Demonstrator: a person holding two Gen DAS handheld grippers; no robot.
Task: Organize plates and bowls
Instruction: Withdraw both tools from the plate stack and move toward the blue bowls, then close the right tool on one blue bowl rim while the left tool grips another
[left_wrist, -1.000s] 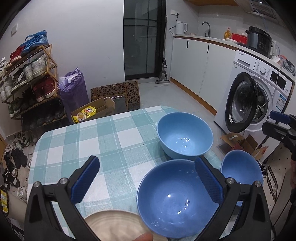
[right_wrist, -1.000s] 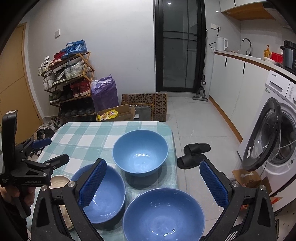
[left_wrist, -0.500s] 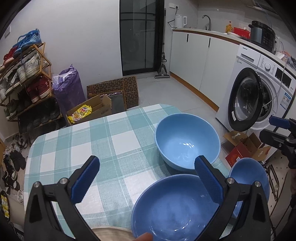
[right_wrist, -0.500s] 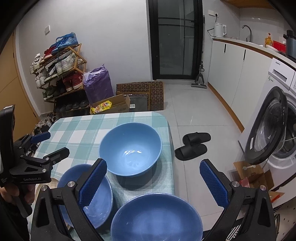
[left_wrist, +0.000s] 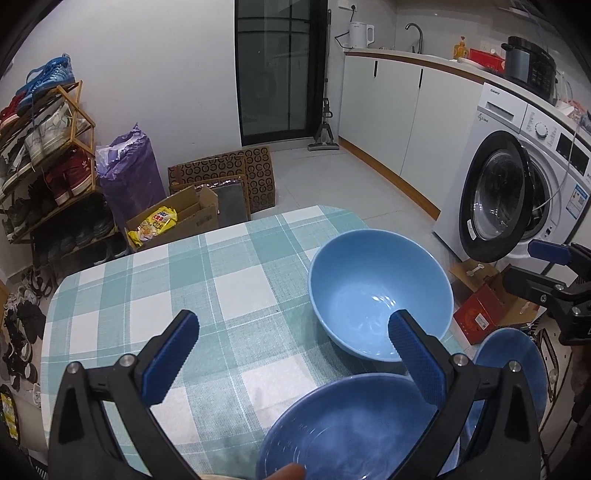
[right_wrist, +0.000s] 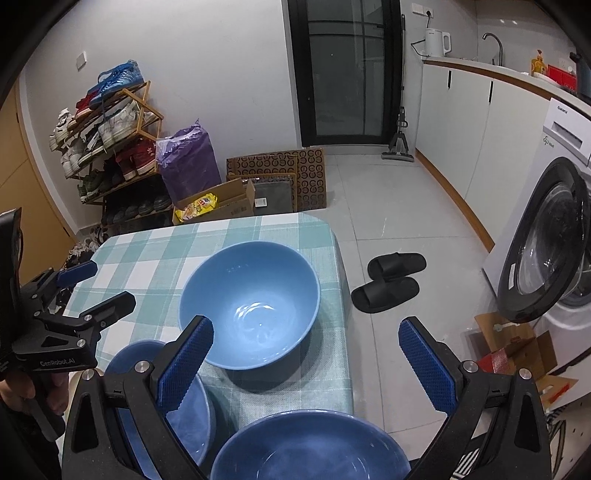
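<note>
Three blue bowls stand on the checked table (left_wrist: 147, 295). The largest, light blue bowl (left_wrist: 380, 295) (right_wrist: 251, 302) sits near the table's right edge. A darker bowl (left_wrist: 351, 428) (right_wrist: 177, 406) lies under my left gripper (left_wrist: 291, 343), which is open and holds nothing. Another blue bowl (left_wrist: 513, 362) (right_wrist: 310, 446) sits below my right gripper (right_wrist: 304, 350), also open and holding nothing. Each gripper shows in the other's view: left gripper (right_wrist: 110, 282), right gripper (left_wrist: 521, 260). A sliver of a beige plate (right_wrist: 75, 376) peeks out beside the left gripper's handle.
A shoe rack (right_wrist: 107, 147), a purple bag (right_wrist: 188, 162) and cardboard boxes (right_wrist: 218, 206) stand beyond the table's far edge. A washing machine with its door open (left_wrist: 517, 206) and black slippers (right_wrist: 391, 284) are on the floor to the right.
Both grippers have drawn back from the table, so the bowls sit lower in each view. The beige plate has slipped out of the left wrist view. Both grippers stay open.
</note>
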